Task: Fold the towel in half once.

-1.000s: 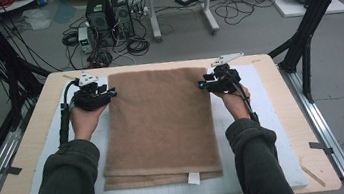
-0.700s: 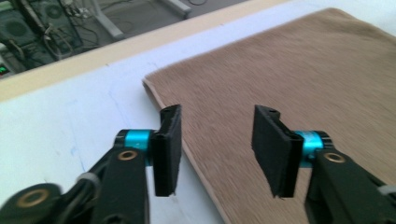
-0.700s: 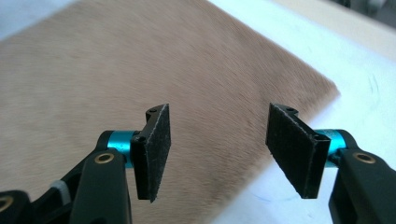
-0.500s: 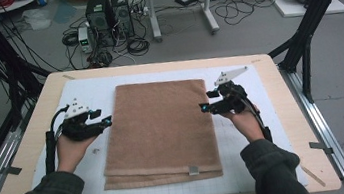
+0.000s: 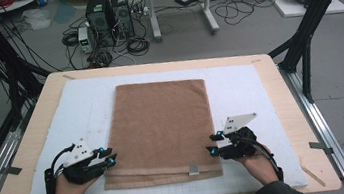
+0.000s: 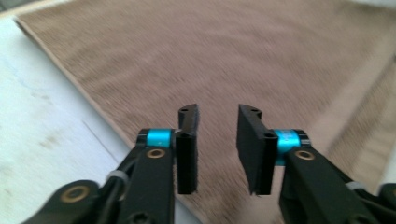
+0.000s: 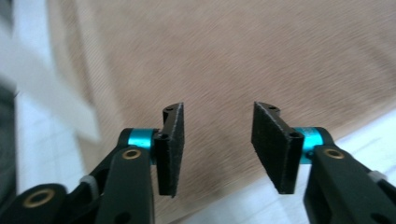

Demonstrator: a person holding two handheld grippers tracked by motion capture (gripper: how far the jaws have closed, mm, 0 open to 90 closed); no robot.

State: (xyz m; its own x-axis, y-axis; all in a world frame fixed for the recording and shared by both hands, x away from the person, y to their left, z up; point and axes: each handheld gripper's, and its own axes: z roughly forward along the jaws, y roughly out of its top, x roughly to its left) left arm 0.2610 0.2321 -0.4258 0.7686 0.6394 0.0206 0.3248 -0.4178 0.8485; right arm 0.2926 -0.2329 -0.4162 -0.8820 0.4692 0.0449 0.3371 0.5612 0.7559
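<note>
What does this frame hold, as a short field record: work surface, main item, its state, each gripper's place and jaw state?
surface: wooden table with a white mat
item: brown towel
item state: folded flat, small tag at the near edge
left gripper: at the towel's near left corner, jaws apart with nothing between them, just been closing
right gripper: at the near right corner, jaws apart with nothing between them, just been closing
</note>
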